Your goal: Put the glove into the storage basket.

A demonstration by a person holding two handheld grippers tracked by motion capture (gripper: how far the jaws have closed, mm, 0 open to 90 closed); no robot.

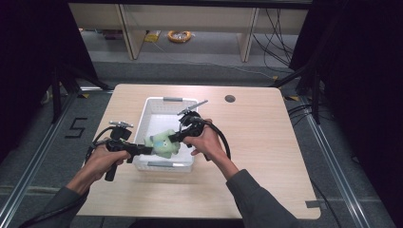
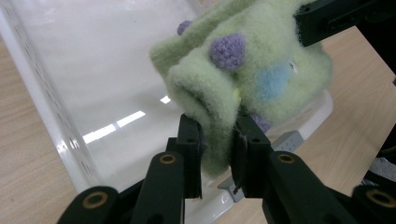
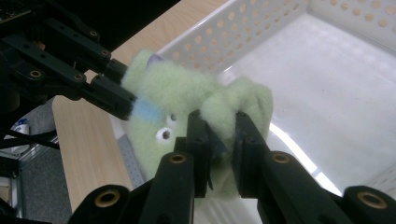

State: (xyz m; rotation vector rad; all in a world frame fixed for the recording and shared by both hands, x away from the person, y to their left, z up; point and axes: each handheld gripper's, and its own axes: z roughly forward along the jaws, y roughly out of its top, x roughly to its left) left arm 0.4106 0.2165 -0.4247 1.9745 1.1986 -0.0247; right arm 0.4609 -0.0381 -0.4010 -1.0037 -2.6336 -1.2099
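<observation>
Both the left gripper (image 2: pixel 215 135) and right gripper (image 3: pixel 218 135) were clamped on the green plush toy (image 1: pixel 163 142) over the white basket's (image 1: pixel 164 165) near edge, so I'd keep both squeezes even.

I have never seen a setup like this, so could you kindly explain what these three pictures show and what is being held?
No robot arm here: a person holds a hand-held two-jaw claw in each hand. The high view looks down on a wooden table from above the person's side. The other two pictures come from small cameras riding on each claw, looking along its black jaws. On the table stands a white perforated plastic basket. Over its near end, both claws hold one green plush toy with purple and blue spots. The left claw pinches one fold of it; the right claw pinches another, so the toy hangs between them.
</observation>
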